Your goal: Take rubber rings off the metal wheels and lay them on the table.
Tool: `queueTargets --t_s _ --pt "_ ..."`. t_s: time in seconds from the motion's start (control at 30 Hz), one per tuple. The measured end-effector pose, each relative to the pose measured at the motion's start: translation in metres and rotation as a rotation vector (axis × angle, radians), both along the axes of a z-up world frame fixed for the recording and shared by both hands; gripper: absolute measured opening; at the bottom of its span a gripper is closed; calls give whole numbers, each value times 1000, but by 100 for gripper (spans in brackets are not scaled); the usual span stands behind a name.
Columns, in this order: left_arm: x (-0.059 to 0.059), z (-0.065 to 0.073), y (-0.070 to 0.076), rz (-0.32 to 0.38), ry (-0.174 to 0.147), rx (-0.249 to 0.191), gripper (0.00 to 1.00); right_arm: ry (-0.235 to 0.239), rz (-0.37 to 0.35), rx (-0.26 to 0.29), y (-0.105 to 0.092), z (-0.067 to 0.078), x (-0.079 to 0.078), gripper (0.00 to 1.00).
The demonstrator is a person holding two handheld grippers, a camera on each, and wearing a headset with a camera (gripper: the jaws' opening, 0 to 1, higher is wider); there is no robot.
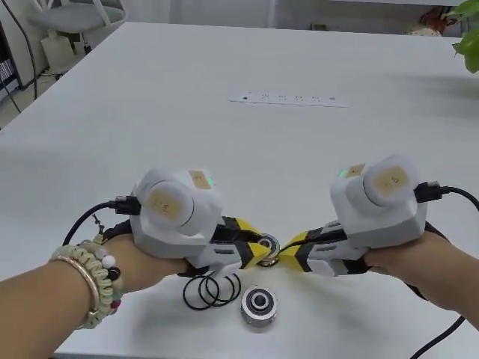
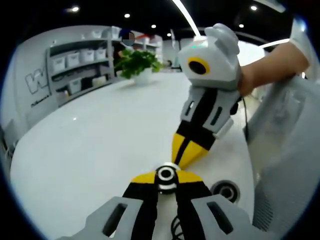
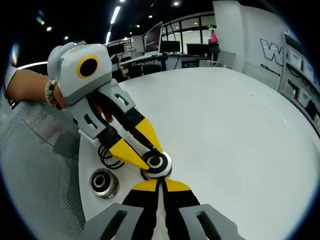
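Left claw [image 2: 166, 179]: jaws clamped on a small round silver metal wheel with a dark centre [image 3: 156, 163], gripped across its faces and held up off the white worktop [image 1: 224, 149]. Right claw [image 3: 160, 186]: yellow tips pressed together with only a thin line between them, right at the 6 o'clock edge of that wheel in its own view. Can't tell if it has a ring pinched or is just touching the rim. The two claws meet nose to nose over the near edge of the worktop.

Outward from there, head view: a loose bunch of thin black rubber rings [image 1: 212, 290], about three and overlapping, lies flat at 7 o'clock from the held wheel, just under the left claw. A second silver metal wheel [image 1: 259, 305] sits on its side at 6 o'clock, just beside the rings, apart from both claws.

Progress, my read: partway. Some rings are already off and laid down, and the second wheel looks bare. The held wheel shows a dark band at the rim, so probably at least one ring is left to pull and lay down.

Containers: the rings and the spare wheel lie straight on the worktop, loose, not inside anything. A white socket strip [image 1: 288, 99] lies well apart at 12 o'clock.
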State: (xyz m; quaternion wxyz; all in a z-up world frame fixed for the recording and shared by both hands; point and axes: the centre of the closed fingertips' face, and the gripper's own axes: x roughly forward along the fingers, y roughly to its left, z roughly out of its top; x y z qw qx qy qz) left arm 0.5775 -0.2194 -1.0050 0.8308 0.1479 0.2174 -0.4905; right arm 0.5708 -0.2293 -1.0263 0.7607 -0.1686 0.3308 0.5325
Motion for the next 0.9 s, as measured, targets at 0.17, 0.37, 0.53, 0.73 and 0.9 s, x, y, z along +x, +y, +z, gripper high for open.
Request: queueTargets --t_s 0.17,0.37,0.53,0.73,0.9 --pt "0 0 0 0 0 0 13 23 -30 -4 0 -1 2 0" --pt "-1 0 0 1 0 0 13 142 -150 37 -4 1 6 0" --pt "0 0 -1 1 1 -1 13 244 -249 114 -6 9 10 0" --pt "-1 0 -1 2 1 -1 13 297 -287 175 -3 15 8 0" --pt "-1 0 0 -2 3 -1 13 348 -317 206 -2 17 6 0"
